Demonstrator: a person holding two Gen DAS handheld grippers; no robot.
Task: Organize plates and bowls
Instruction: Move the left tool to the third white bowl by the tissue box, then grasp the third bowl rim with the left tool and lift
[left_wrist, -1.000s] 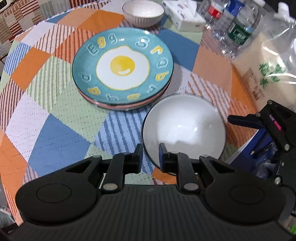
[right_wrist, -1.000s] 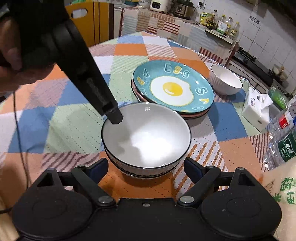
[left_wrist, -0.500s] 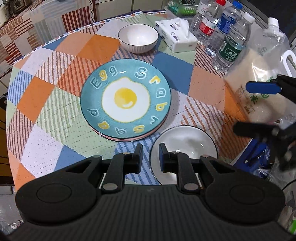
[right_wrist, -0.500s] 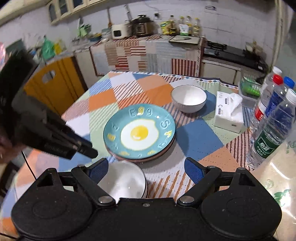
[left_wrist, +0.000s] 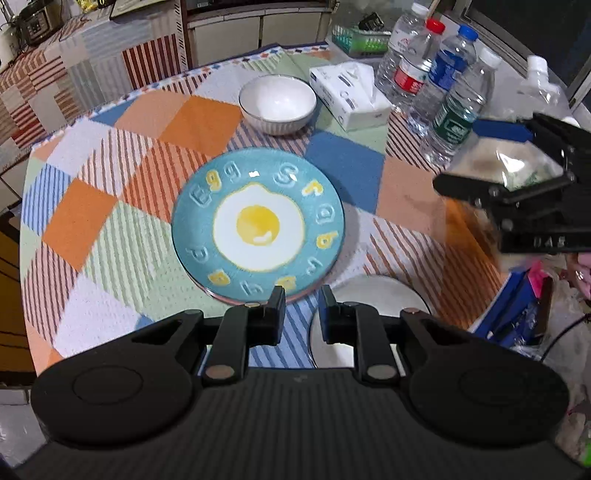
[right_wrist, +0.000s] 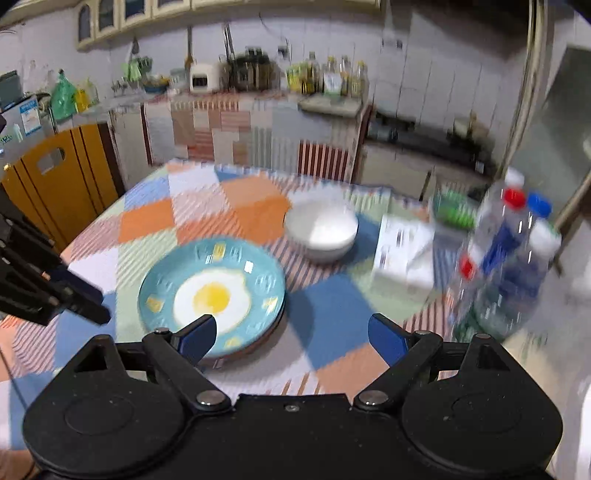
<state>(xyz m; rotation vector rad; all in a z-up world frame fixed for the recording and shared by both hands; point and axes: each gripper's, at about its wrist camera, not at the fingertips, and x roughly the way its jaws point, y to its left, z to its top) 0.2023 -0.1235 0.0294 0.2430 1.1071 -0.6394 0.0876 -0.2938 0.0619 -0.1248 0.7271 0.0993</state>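
Teal and glossy, the egg plate (left_wrist: 258, 225) sits mid-table, a round dish with a painted fried egg and raised letters round its rim, stacked on a pinkish plate whose edge peeks out beneath. Under it all lies a woven patchwork tablecloth (left_wrist: 92, 236) in orange, blue, green and striped squares. On the far side, a small white bowl (left_wrist: 277, 103) with a ribbed outer wall stands empty, just left of a boxy tissue pack (left_wrist: 351, 94). Clear plastic water bottles (left_wrist: 439, 85) cluster at the far right. Near the camera, a second white bowl (left_wrist: 373, 295) with a thin dark rim sits right of the stacked plates, half hidden behind the left gripper (left_wrist: 302, 301). That left gripper hangs above the table, its matte black fingers drawn close with a narrow gap, clasping nothing. Over in the right wrist view, blurry with motion, the right gripper (right_wrist: 291, 334) has its blue-padded fingers spread wide, nothing between them, above the tablecloth just near of the egg plate (right_wrist: 212, 295)
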